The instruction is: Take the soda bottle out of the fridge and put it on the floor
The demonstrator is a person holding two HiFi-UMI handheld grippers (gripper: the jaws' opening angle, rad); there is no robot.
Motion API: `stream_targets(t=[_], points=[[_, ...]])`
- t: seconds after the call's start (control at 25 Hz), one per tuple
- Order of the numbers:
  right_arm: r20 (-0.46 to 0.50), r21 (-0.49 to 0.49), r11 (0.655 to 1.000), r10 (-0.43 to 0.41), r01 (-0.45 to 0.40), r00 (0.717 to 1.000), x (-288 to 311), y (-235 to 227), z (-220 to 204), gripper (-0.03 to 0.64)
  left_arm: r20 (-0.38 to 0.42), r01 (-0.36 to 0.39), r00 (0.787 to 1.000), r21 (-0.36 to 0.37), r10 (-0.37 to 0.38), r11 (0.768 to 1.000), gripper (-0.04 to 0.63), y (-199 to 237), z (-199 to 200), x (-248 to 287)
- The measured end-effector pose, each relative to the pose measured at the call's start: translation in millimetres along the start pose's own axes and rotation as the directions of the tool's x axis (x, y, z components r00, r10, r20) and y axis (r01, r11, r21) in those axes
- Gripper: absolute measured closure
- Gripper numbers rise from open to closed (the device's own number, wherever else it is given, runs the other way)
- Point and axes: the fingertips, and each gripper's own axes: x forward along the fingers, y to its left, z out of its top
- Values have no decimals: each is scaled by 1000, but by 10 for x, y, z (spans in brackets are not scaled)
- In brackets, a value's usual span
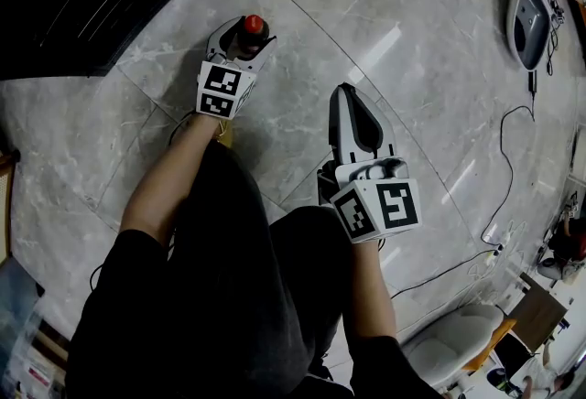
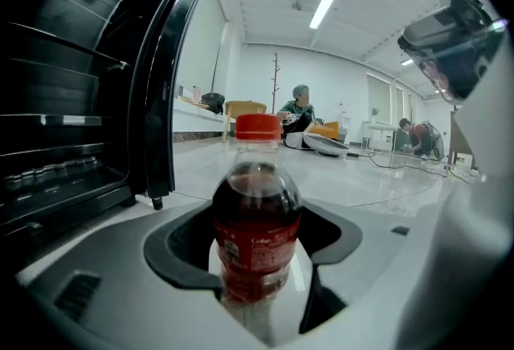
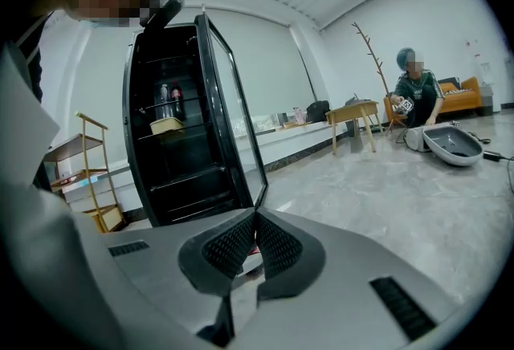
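Just outside the open door of the fridge (image 2: 64,99), the soda bottle (image 2: 257,236) stands upright, clamped in the wide-spread left gripper (image 1: 236,40) — apparently for a steady set-down — while the right gripper (image 3: 255,240), closed on nothing, hangs farther out.

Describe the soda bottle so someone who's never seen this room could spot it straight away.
Find the black fridge with its door open; right beside that door, the left gripper is closed on the soda bottle. It is a clear plastic bottle of dark cola with a red cap and red label, and unlike the bottles on the fridge shelf, it is out in a gripper.
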Motion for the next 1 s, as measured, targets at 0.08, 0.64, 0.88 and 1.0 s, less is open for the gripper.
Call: stream_targets(t=[0.08, 0.64, 0.88, 1.0], points=[[-1, 7, 1000, -2, 2, 1000, -6, -11, -13, 595, 0, -2, 1000, 5, 2, 1000, 290, -5, 3, 2], [0, 20, 1000, 2, -2, 1000, 11, 17, -36, 595, -7, 14, 1000, 1, -14, 1000, 198, -89, 4, -2], [6, 21, 1000, -7, 7, 1000, 4, 10, -2, 595, 10, 32, 999, 7, -32, 999, 190, -162, 88, -62], [11, 25, 1000, -9, 9, 1000, 13, 18, 87, 595, 0, 42, 999, 24, -42, 999, 189, -187, 208, -137]])
